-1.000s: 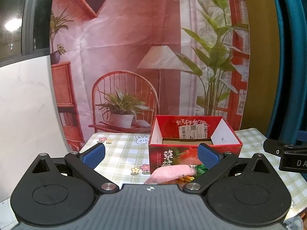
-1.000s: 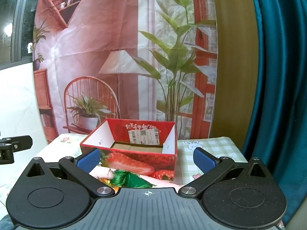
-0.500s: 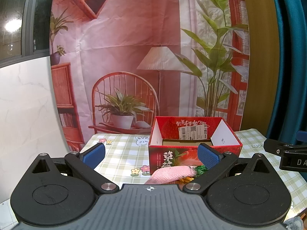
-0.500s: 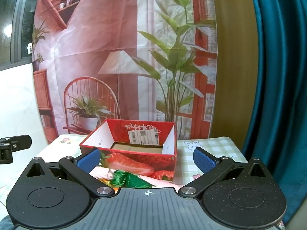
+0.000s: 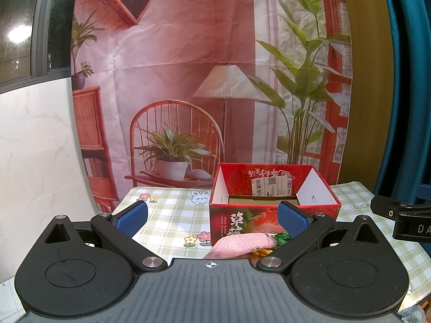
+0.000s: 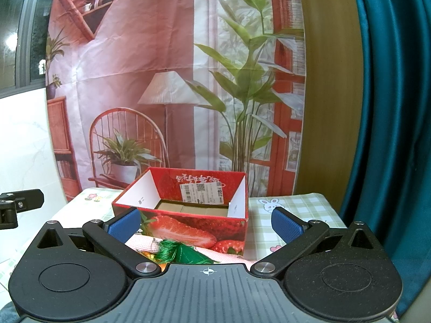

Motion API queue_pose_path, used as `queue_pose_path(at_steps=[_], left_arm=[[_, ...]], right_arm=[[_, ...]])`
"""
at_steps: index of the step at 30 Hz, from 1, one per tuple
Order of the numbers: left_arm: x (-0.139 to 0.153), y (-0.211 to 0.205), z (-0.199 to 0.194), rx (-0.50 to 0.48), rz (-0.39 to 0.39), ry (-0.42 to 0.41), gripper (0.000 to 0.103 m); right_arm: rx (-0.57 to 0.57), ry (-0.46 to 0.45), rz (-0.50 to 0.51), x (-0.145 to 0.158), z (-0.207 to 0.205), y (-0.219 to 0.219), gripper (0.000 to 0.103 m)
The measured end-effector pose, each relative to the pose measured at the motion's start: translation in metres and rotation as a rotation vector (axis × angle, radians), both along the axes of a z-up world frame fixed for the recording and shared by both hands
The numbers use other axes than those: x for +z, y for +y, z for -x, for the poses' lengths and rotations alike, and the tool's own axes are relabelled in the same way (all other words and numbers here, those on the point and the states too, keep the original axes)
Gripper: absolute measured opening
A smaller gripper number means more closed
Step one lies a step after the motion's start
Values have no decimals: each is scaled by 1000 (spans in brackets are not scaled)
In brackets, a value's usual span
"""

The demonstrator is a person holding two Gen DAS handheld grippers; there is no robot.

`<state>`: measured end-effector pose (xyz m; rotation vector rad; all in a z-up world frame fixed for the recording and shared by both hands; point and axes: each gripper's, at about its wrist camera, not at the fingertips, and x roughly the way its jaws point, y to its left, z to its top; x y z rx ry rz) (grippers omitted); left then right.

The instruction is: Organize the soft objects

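Left gripper (image 5: 212, 216) and right gripper (image 6: 206, 223) both hover level, jaws spread wide, seemingly empty.

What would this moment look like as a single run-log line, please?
left gripper: open | right gripper: open | pink soft toy: on table before red box | box: nothing visible inside

We see glossy printed cardboard box (image 5: 272, 207); before it knitted pink cloth toy (image 5: 239, 246); wipe-clean checked tablecloth (image 5: 172, 215) beneath.
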<state>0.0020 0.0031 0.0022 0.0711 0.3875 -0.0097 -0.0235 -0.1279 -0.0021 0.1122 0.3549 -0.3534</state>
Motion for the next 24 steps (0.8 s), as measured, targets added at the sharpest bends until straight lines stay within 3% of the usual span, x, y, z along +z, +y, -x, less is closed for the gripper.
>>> queue_pose_path(at_steps=[24], left_arm=[[-1,-2,1,-5,-3,0,103]], right_arm=[[-1,-1,-1,-3,0,-3,103]])
